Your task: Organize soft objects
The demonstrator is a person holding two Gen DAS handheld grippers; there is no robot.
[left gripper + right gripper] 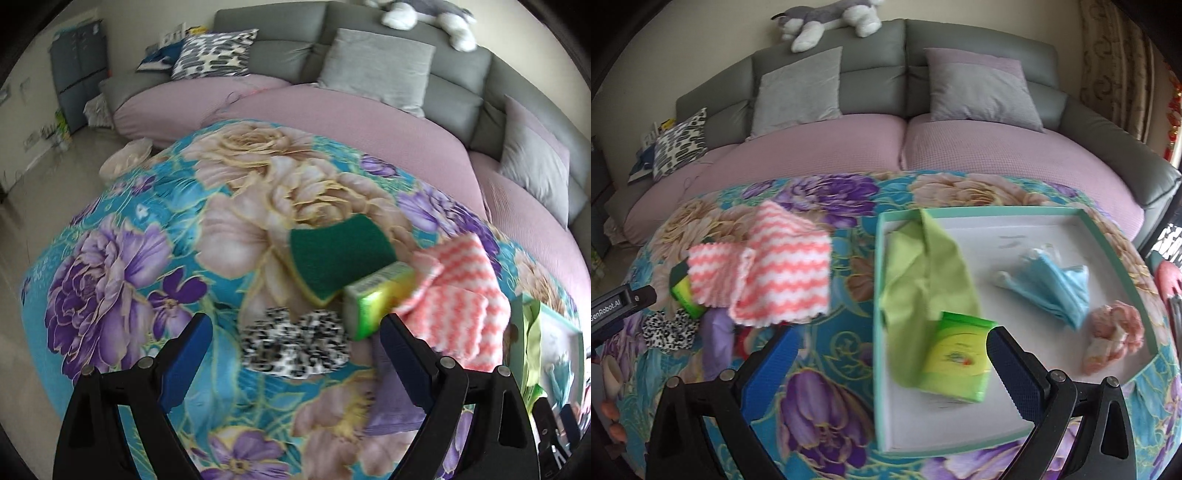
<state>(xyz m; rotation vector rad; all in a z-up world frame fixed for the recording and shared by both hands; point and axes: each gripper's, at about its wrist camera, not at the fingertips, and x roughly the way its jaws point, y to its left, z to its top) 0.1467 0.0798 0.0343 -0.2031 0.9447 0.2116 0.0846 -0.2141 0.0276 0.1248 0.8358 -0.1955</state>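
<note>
Left wrist view
Left tool (295, 332): fingers apart, empty, over leopard scrunchie (295, 345) on the bench.
Tray (569, 325): cut off at the right edge.

Right wrist view
Right tool (892, 349): fingers apart, empty.
Tray (960, 448): green cloth (923, 269), tissue pack (956, 363), blue mask (1056, 291), pink scrunchie (1113, 334).
Sponge (681, 284): mostly hidden under striped cloth (775, 273).
</note>
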